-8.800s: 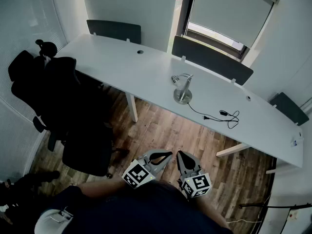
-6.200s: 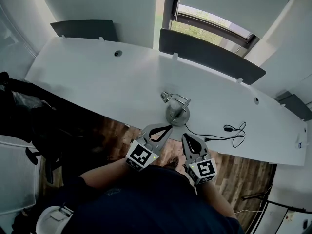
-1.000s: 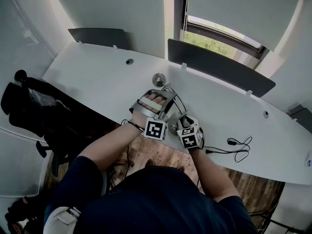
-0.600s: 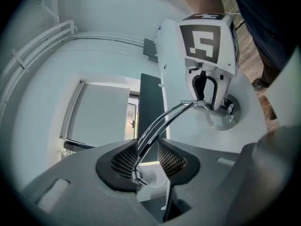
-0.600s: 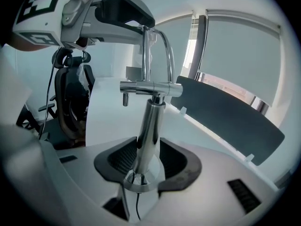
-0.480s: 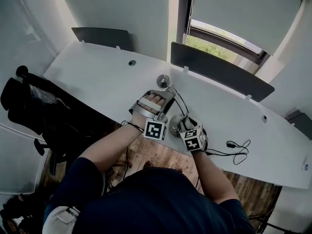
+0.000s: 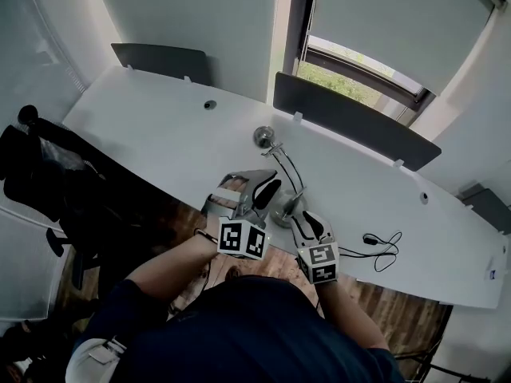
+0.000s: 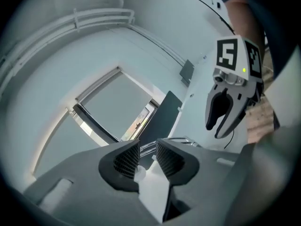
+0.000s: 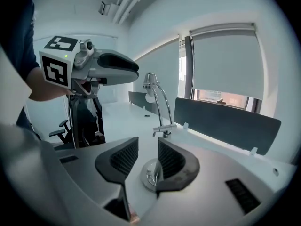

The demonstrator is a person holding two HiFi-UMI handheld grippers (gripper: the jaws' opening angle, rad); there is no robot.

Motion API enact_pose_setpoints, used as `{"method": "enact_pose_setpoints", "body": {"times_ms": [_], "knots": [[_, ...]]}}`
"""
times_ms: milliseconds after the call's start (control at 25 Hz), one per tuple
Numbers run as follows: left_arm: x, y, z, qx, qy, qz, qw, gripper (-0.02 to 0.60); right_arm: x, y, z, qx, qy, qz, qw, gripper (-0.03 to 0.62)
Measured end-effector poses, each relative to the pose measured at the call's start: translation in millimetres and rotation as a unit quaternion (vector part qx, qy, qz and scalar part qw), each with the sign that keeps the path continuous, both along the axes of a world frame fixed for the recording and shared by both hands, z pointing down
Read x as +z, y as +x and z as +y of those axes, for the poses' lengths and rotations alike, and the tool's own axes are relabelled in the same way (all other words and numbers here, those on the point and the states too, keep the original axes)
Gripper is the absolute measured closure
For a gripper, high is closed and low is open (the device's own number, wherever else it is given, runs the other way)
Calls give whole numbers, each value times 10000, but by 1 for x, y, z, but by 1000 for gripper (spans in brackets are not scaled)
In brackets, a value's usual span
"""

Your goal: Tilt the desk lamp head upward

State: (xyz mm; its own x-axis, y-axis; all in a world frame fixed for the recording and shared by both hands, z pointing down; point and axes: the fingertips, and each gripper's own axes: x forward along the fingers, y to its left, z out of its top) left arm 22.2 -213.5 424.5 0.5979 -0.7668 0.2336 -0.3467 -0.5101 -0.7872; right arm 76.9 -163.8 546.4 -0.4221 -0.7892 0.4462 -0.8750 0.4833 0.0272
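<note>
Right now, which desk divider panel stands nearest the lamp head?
The middle divider panel, under the window: the lamp head sits just off its left end. The left panel and the far-right panel stand farther away.

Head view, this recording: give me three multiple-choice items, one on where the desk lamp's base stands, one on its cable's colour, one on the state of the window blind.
1. The lamp base stands:
A) against the rear panels
B) near the front edge of the desk
C) on the floor

2. The lamp's cable is:
A) black
B) white
C) red

3. The window blind is:
A) fully raised
B) fully closed
C) lowered most of the way, with a gap left at the bottom

Key:
1 B, the base sits on the white top close to the near edge.
2 A, the cable lies as a black line on the white surface.
3 C, the blind covers most of the window, with greenery showing beneath it.
</note>
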Motion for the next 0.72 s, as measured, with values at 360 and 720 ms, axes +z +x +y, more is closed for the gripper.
{"method": "enact_pose_setpoints", "body": {"times_ms": [360, 720], "knots": [[-3, 17, 63, 525, -1059, 1019, 9877, 525, -43, -12, 34, -221, 262, -546, 9979, 504], [3, 14, 76, 685, -2595, 2544, 9291, 575, -85, -13, 41, -192, 966, -936, 9907, 566]]}}
